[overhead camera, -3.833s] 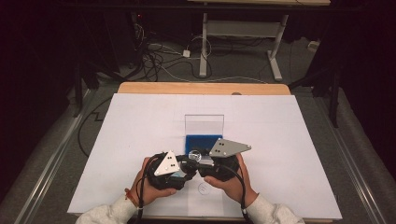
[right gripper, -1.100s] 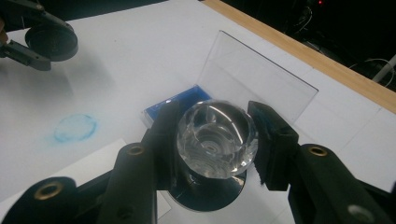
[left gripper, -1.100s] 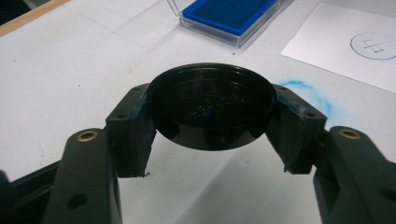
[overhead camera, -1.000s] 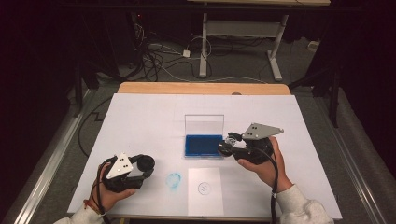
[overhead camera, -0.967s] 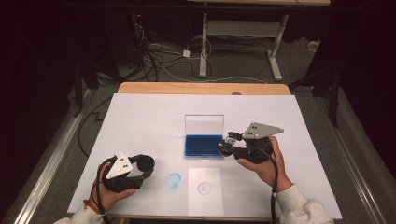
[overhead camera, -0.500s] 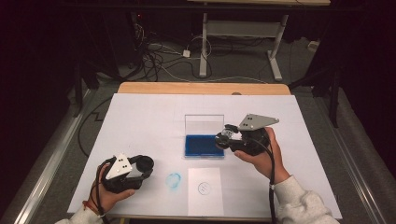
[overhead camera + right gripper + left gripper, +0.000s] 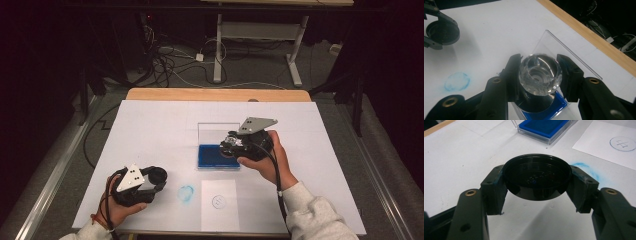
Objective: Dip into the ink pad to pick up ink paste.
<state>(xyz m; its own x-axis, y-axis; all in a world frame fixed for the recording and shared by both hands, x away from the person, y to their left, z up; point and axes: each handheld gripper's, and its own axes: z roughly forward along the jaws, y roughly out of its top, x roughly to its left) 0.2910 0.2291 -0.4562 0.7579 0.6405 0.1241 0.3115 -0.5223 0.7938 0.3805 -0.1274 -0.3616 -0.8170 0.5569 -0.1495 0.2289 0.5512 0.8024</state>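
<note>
From above: right gripper point(image 7: 231, 145) sits over the right part of the blue ink pad point(image 7: 212, 156), clamped on a clear-handled stamp point(image 7: 232, 142); left gripper point(image 7: 155, 176) is parked well apart near the front-left edge of the white table cover point(image 7: 150, 125), clamped on a black round cap point(image 7: 158, 175). Blue smudge point(image 7: 186, 193) and the paper with a printed circle point(image 7: 219, 201) lie between the two, closer to the person. Along the left gripper's jaws: both pads tight on the cap's point(image 7: 537, 178) rim, hollow side up, pad tray point(image 7: 544, 127) and circle target point(image 7: 623, 143) ahead and to the right. Along the right gripper's jaws: clamped on the faceted clear knob point(image 7: 539, 73), stamp axis roughly vertical, face down toward the blue felt point(image 7: 549, 110) directly below; open clear lid point(image 7: 564, 52) stands behind it. My read: next move is straight down onto the felt, right hand only; keep the axis plumb and clear of the lid.
</note>
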